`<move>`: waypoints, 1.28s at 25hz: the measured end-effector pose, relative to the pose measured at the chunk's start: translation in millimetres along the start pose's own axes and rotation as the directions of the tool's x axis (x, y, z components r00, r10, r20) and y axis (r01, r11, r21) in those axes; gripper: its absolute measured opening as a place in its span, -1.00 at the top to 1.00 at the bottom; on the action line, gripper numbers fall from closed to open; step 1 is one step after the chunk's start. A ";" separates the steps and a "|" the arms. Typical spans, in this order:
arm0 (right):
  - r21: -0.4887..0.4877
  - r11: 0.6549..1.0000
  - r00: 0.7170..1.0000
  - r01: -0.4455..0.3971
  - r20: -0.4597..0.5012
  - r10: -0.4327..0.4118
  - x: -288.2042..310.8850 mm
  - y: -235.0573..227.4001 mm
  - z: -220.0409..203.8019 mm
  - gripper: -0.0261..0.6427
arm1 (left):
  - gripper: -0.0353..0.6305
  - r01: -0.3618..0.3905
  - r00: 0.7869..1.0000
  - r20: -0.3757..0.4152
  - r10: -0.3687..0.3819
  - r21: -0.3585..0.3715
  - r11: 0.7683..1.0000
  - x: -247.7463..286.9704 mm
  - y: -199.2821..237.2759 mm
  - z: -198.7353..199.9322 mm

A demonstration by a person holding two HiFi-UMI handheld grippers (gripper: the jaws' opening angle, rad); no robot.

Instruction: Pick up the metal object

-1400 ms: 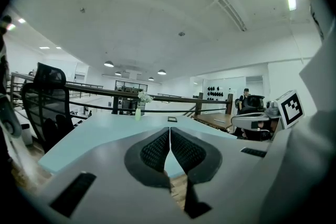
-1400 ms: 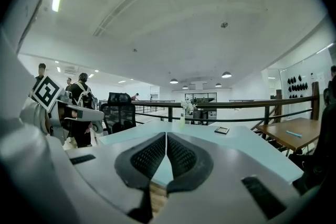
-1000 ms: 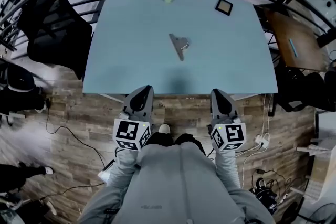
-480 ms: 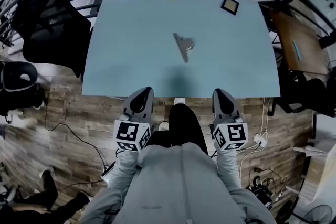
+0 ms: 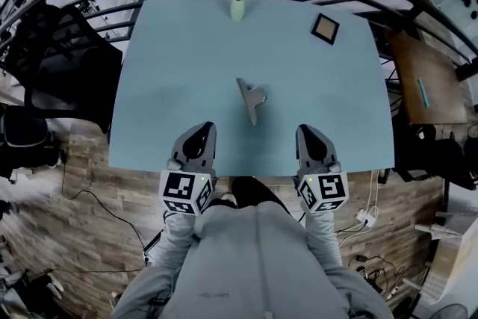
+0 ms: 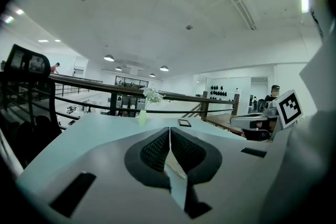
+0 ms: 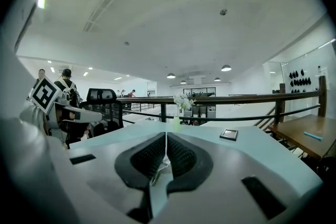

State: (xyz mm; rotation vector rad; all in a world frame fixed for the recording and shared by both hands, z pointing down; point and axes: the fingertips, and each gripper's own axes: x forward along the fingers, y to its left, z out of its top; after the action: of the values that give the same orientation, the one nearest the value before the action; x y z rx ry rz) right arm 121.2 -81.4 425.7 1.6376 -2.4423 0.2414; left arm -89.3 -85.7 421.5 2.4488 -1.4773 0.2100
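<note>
Both claws are pressed shut and carry nothing: in their own views the left claw [image 5: 202, 129] and the right claw [image 5: 305, 131] each close pad to pad with no gap.

We find their tips just over the near edge of the table [image 5: 164, 63]. A second ago they hung above the wooden floor [image 5: 112, 183], short of that edge.

The metal object [image 5: 251, 97], a flat grey clip-like piece, lies untouched near the middle of the table. It is ahead of the claws and between their two lines. It keeps the spot on the table it had before, and only the gap to the claws has narrowed.

At the table's far edge stands a pale vase [image 5: 237, 8] with flowers. A small dark-framed square [image 5: 325, 28] lies toward the far right corner.

We note a black chair [image 5: 52, 71] off the table's left side. A dark railing [image 7: 252, 98] runs behind the far edge.
</note>
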 end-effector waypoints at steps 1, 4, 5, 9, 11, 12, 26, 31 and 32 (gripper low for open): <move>-0.002 1.000 1.000 -0.009 0.002 0.009 9.6 -6.9 4.0 0.85 | 0.81 -0.004 1.000 0.003 0.004 0.001 1.000 11.5 1.0 5.0; -0.008 0.999 0.999 -0.041 0.003 0.041 35.0 -23.0 12.1 0.85 | 0.81 -0.016 1.000 0.012 0.016 0.006 1.000 40.7 2.0 17.5; -0.011 0.999 0.999 -0.051 0.003 0.051 42.1 -26.7 13.8 0.85 | 0.81 -0.020 1.000 0.013 0.020 0.006 1.000 47.7 2.5 20.3; -0.016 0.996 0.996 -0.091 0.002 0.092 62.2 -36.5 19.1 0.85 | 0.81 -0.047 0.999 0.016 0.047 0.003 0.999 64.2 5.1 26.8; -0.018 0.994 0.994 -0.107 0.003 0.107 67.4 -39.5 21.8 0.85 | 0.81 -0.062 0.998 0.018 0.061 0.003 0.998 68.2 6.3 29.5; -0.017 0.993 0.994 -0.113 0.004 0.113 69.5 -40.8 22.9 0.85 | 0.81 -0.067 0.998 0.018 0.067 0.004 0.998 69.8 7.1 30.8; 0.021 0.996 0.996 -0.086 -0.008 0.086 105.1 -46.1 27.1 0.85 | 0.81 -0.040 0.999 -0.012 0.040 0.012 0.999 96.2 34.0 40.2; 0.012 0.997 0.997 -0.076 -0.011 0.077 110.2 -42.3 27.6 0.85 | 0.81 -0.010 1.000 -0.014 0.010 0.010 1.000 103.1 36.7 39.1; 0.010 0.997 0.997 -0.078 -0.015 0.078 111.4 -41.6 27.0 0.85 | 0.81 -0.005 1.000 -0.015 0.005 0.010 1.000 104.3 37.2 39.2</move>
State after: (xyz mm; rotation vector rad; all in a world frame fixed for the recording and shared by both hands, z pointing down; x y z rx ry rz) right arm 116.5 -203.3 428.3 1.5397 -2.5004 0.2762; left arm -74.0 -202.0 417.4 2.4459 -1.4800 0.2360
